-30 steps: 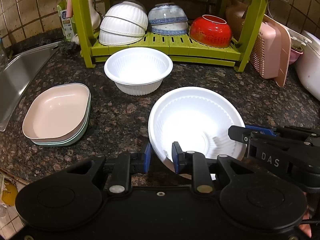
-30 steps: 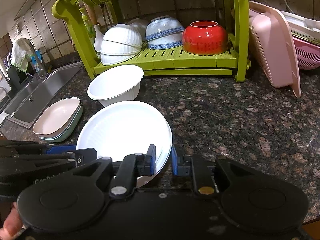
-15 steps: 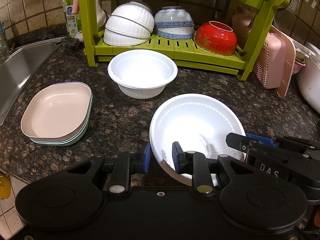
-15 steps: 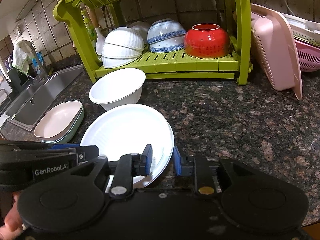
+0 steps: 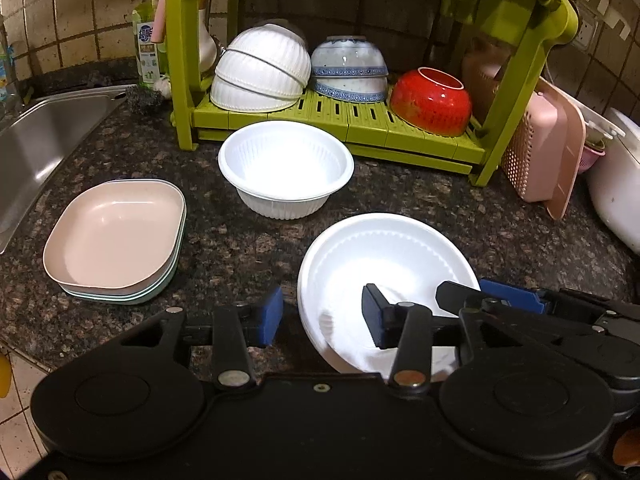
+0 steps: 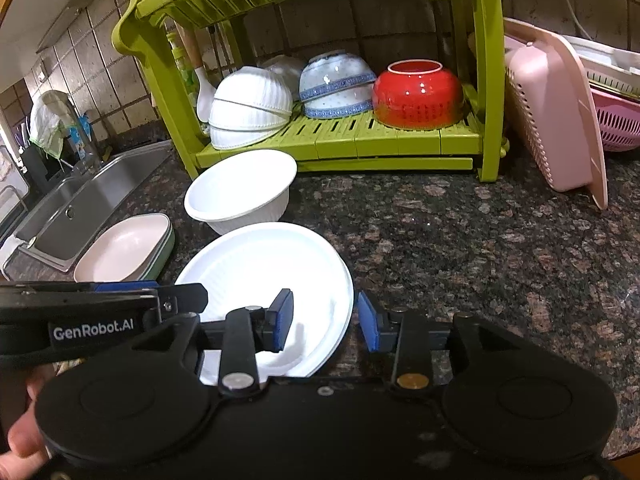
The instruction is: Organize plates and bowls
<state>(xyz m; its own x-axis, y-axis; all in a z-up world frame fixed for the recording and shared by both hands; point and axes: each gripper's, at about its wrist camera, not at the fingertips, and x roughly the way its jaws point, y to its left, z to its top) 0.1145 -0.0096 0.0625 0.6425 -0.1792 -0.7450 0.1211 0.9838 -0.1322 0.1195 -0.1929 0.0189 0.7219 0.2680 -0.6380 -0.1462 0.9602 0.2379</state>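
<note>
A large white plate lies on the dark granite counter just ahead of both grippers. My left gripper is open, and the plate's left rim sits loose between its blue pads. Open too, my right gripper straddles the plate's right rim without pinching it. A deep white bowl stands behind the plate. To the left is a stack of pink and green square dishes. The green rack holds white ribbed bowls, blue-patterned bowls and a red bowl, all upside down.
A steel sink lies at the far left, with a soap bottle behind it. A pink basket leans by the rack on the right. Bare granite stretches to the right of the plate. A person's hand shows at the lower left.
Both grippers were shut on the white plate's rim, one on each side; both have now opened and let it go. The plate has settled lower and a little nearer.
</note>
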